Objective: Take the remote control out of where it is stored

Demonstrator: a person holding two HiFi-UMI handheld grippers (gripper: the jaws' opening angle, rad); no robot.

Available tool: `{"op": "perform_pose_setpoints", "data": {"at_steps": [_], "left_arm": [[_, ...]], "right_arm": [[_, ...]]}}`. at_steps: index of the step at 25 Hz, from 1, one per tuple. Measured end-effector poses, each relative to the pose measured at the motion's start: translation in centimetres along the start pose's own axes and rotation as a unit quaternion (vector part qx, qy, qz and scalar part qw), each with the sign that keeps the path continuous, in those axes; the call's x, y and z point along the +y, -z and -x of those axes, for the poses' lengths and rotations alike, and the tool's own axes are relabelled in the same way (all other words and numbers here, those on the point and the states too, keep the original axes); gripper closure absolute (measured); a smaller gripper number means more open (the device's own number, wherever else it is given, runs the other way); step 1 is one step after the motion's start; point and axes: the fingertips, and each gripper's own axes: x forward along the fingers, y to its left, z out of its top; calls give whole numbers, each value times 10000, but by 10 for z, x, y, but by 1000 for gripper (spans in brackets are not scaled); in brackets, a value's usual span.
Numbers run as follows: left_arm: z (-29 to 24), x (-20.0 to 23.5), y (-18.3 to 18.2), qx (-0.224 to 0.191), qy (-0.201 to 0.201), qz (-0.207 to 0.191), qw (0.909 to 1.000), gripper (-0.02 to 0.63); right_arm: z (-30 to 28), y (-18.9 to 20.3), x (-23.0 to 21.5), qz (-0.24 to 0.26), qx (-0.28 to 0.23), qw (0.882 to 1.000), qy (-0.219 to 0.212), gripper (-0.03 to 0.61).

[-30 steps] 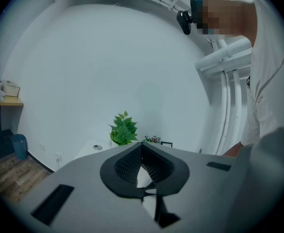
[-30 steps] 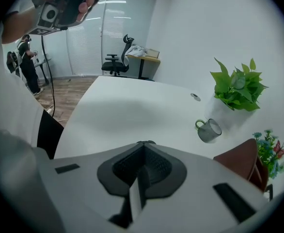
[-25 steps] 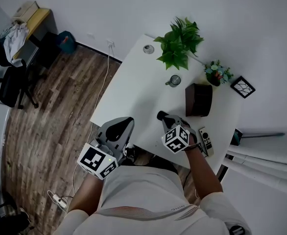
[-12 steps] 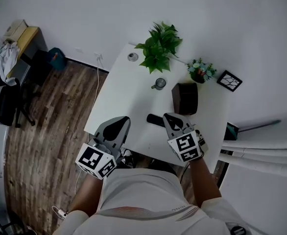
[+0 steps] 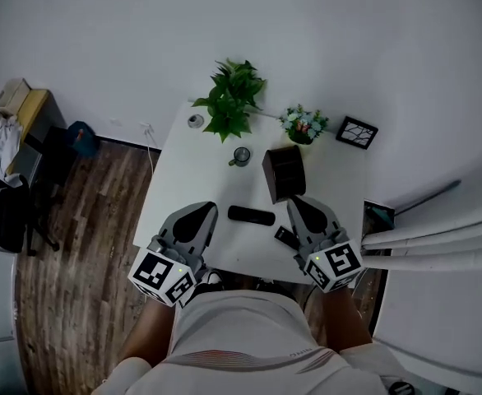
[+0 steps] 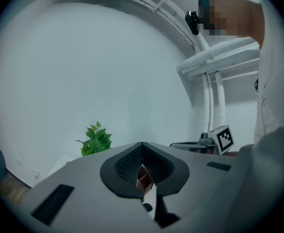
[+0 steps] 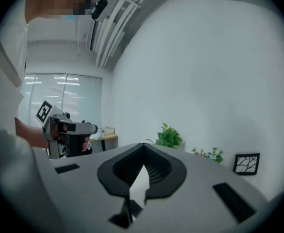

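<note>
White table (image 5: 183, 171). On it: black remote control (image 5: 251, 216), dark brown box (image 5: 284, 173), green leafy plant (image 5: 229, 97). Left of the table, brown wood-grain floor (image 5: 76, 245).

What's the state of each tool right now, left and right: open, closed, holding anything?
Left tool: closed, holding nothing.
Right tool: closed, holding nothing.

Grey left gripper (image 5: 201, 211), right gripper (image 5: 300, 206); black ribbed pads (image 7: 127, 166); black-white marker cubes (image 5: 163, 274); white short-sleeved shirt (image 5: 241, 336), striped trim.

Dark object (image 5: 285, 237) partly under right gripper (image 5: 295, 204), chair (image 5: 2, 220) cut off
</note>
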Motion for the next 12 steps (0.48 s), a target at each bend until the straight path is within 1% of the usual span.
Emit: {"op": "perform_pose_setpoints", "data": {"at_steps": [3, 5, 9, 12], "left_arm": [[-9, -11, -6, -21, 135, -111, 9998, 606], [-13, -17, -9, -25, 210, -168, 9996, 606], [-19, -28, -10, -12, 314, -273, 9991, 606], [-19, -32, -10, 7, 345, -310, 9989, 606]], "right_arm": [[22, -17, -10, 39, -296, 9993, 232, 565], [32, -23, -16, 98, -385, 9986, 348, 565], [42, -21, -25, 96, -332, 9978, 560, 565], [45, -18, -27, 103, -297, 9977, 593, 565]]}}
